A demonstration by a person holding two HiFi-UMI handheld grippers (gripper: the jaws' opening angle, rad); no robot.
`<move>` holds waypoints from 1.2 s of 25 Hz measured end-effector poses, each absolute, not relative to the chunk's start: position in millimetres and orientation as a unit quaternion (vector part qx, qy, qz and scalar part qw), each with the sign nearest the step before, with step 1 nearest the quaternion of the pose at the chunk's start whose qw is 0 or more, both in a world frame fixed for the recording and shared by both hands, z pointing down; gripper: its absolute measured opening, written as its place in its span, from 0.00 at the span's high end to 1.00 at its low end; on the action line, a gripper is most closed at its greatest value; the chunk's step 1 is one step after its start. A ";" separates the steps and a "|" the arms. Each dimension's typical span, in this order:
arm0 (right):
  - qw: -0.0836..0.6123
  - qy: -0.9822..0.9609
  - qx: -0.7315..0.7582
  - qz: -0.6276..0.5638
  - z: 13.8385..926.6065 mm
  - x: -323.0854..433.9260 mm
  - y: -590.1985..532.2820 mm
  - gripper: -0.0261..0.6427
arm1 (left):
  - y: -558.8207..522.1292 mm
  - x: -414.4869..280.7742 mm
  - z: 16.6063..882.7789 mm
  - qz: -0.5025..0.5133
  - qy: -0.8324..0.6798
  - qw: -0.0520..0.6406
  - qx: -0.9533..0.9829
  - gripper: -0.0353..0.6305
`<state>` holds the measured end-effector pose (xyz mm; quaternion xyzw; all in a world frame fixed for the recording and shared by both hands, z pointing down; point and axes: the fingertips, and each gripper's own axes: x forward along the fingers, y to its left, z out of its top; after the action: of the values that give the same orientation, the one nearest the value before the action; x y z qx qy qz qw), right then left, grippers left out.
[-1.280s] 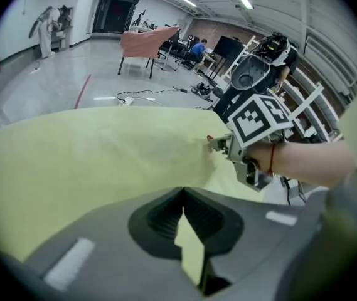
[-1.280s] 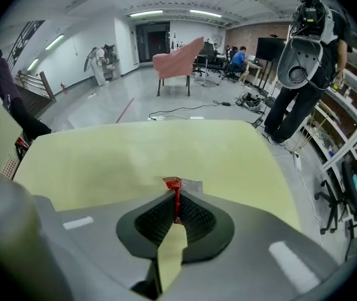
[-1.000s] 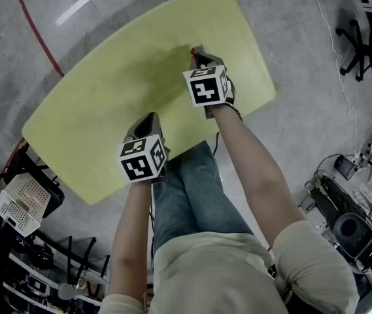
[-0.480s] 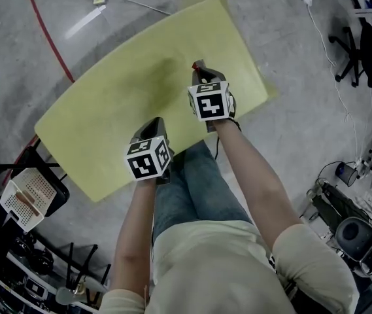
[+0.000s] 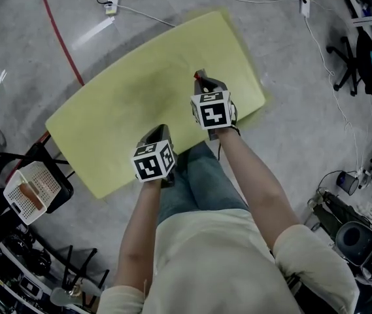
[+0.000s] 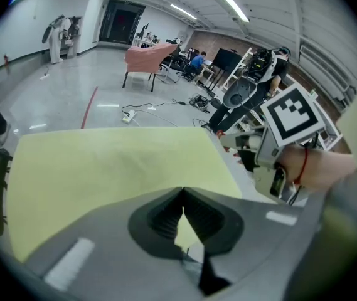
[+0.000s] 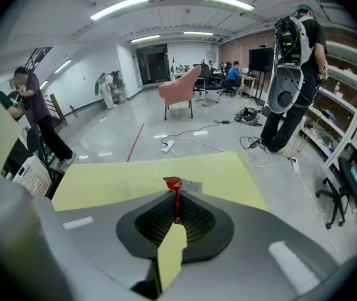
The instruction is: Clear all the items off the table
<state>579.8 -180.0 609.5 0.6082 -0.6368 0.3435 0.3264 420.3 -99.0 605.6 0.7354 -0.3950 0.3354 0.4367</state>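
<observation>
Head view: one yellow-green tabletop point(image 5: 127, 103), and two hand-held grippers over its near half, each with one marker cube. The left hand-held gripper point(image 5: 160, 132) sits near the front edge. The right hand-held gripper point(image 5: 202, 79) is further in, toward the tabletop's right side, and the two are apart.

Left gripper view: jaws pressed together tip to tip with nothing between them, and the tabletop shows beyond.

Right gripper view: jaws clamped on one thin red packet point(image 7: 173, 183). Its crumpled top, with a grey bit, sticks out past the tips. The packet is held over the tabletop, and in the head view it is only a small red speck at the jaw tips.

On the floor are one white perforated basket point(image 5: 23, 195) left of the tabletop, one red floor line point(image 5: 61, 41) and one white power strip point(image 5: 112, 3) with its cable. One pink armchair point(image 7: 181, 86) stands far back in the room.
</observation>
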 end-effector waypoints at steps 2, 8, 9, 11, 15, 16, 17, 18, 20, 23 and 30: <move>0.324 -0.641 0.606 0.340 601.0 575.3 -177.7 0.94 | -98.5 417.5 598.8 0.334 -0.398 0.433 0.737 0.93; 0.314 -0.658 0.596 0.337 573.9 557.0 -160.0 0.94 | -93.2 406.1 574.0 0.320 -0.416 0.429 0.735 0.93; 0.315 -0.661 0.594 0.335 569.9 555.2 -157.6 0.94 | -92.5 405.7 570.1 0.317 -0.419 0.429 0.735 0.93; 0.313 -0.667 0.590 0.329 560.3 550.6 -154.0 0.94 | -90.5 404.4 563.3 0.314 -0.423 0.427 0.735 0.93; 0.310 -0.682 0.582 0.315 539.4 540.2 -148.4 0.94 | -87.0 400.7 546.9 0.308 -0.430 0.421 0.737 0.93; 0.310 -0.684 0.580 0.314 535.6 538.5 -145.2 0.94 | -85.3 400.2 543.2 0.305 -0.433 0.421 0.737 0.93; 0.310 -0.687 0.578 0.312 531.9 537.1 -142.5 0.94 | -83.5 400.3 540.0 0.302 -0.435 0.421 0.737 0.93; 0.308 -0.691 0.576 0.309 527.7 535.8 -140.7 0.94 | -81.7 400.8 537.0 0.299 -0.437 0.420 0.737 0.93; 0.306 -0.700 0.570 0.302 518.3 533.0 -137.6 0.94 | -78.3 401.8 530.4 0.295 -0.442 0.418 0.737 0.93; 0.307 -0.711 0.560 0.296 505.4 526.5 -128.9 0.94 | -71.3 398.7 520.7 0.287 -0.449 0.416 0.737 0.93; 0.323 -0.737 0.526 0.277 489.3 510.2 -110.1 0.94 | -57.8 385.7 505.6 0.265 -0.472 0.423 0.727 0.93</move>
<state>510.2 -110.1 489.3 0.5256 -0.7367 0.2767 0.3233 385.7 -57.8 505.6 0.7268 -0.4717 0.2647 0.4234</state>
